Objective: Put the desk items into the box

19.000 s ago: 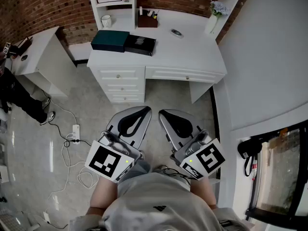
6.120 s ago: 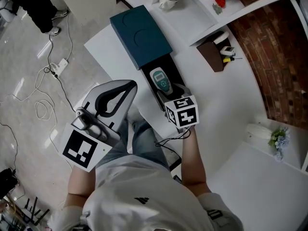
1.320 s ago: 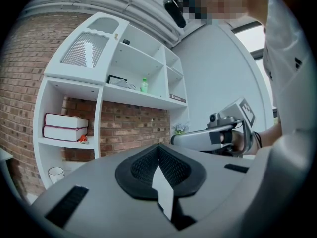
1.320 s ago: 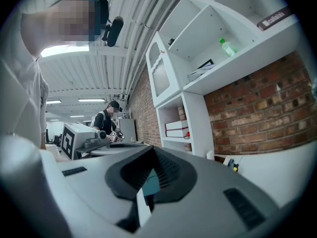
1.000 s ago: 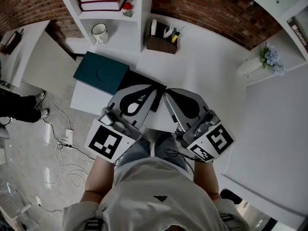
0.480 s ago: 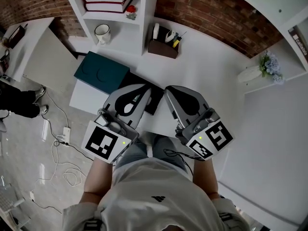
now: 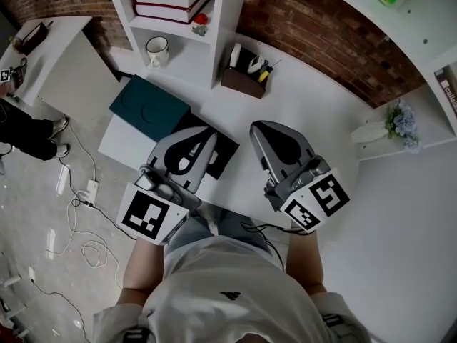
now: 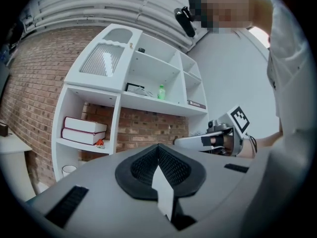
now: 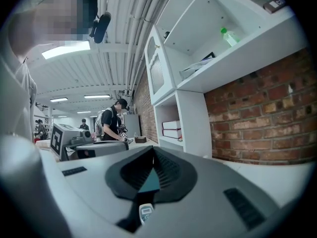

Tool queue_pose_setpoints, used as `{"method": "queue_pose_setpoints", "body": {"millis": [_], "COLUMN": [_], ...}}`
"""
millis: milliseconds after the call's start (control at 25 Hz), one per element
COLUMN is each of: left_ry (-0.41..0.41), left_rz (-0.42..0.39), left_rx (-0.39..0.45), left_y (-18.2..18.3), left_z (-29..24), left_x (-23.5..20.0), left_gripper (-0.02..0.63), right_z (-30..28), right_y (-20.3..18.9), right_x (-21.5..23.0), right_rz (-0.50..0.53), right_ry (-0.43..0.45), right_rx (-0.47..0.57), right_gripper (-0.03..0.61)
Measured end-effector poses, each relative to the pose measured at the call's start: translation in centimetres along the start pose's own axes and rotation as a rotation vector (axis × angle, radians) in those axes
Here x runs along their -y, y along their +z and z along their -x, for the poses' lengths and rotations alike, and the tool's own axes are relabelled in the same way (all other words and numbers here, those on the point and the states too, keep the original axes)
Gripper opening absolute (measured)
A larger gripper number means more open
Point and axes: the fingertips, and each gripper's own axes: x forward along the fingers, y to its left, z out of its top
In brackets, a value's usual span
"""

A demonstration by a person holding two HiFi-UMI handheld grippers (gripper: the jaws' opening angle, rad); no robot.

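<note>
One white desk (image 7: 307, 113) carries everything here, backed by a white shelf unit (image 7: 227, 20) against brick. Of the task's things the teal lid (image 7: 148, 108) is the biggest, lying flat at the desk's left end. It looks stiff, light and smooth, so I would pinch it at a free edge rather than press on its face. Touching its right side is the black box (image 7: 226, 147), open and partly under the left gripper (image 7: 210, 133). The box is probably rigid card that slides easily, so it may need steadying when something is dropped in. The left gripper is clenched on nothing, jaw tips together. The right gripper (image 7: 255, 127) is likewise closed and empty, hanging over bare desk just right of the box. Behind them stands a brown organizer (image 7: 243, 82) holding tape and pens. It is likely light but top-heavy with loose contents, so it is best gripped low on a side wall and kept upright. A mug (image 7: 156, 48) sits on the lowest shelf. Smallest is a handheld device (image 9: 145, 213) with a screen, glimpsed under the right gripper's jaws, apparently in the box. The lid and box lie close to the desk's front-left edge, so a shove could tip them off. The right half of the desk is open room, with only a vase (image 7: 371, 131) at the far corner.
</note>
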Motion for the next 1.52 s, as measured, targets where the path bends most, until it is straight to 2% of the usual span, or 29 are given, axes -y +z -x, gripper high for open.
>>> {"method": "queue_pose_setpoints", "body": {"millis": [600, 1520], "left_ry": [0.112, 0.221], "left_rz": [-0.026, 0.004], "left_rx": [-0.002, -0.073], "left_y": [-0.5, -2.8], "left_z": [-3.0, -4.6], "left_x": [-0.3, -1.0], "left_gripper": [0.012, 0.012], "right_z": [-1.4, -5.9], "right_y": [-0.1, -8.0], "right_x": [6.8, 17.1], "right_rz": [0.003, -0.11], "right_ry": [0.046, -0.02], "right_rx": [-0.03, -0.171], "right_gripper": [0.009, 0.012]}}
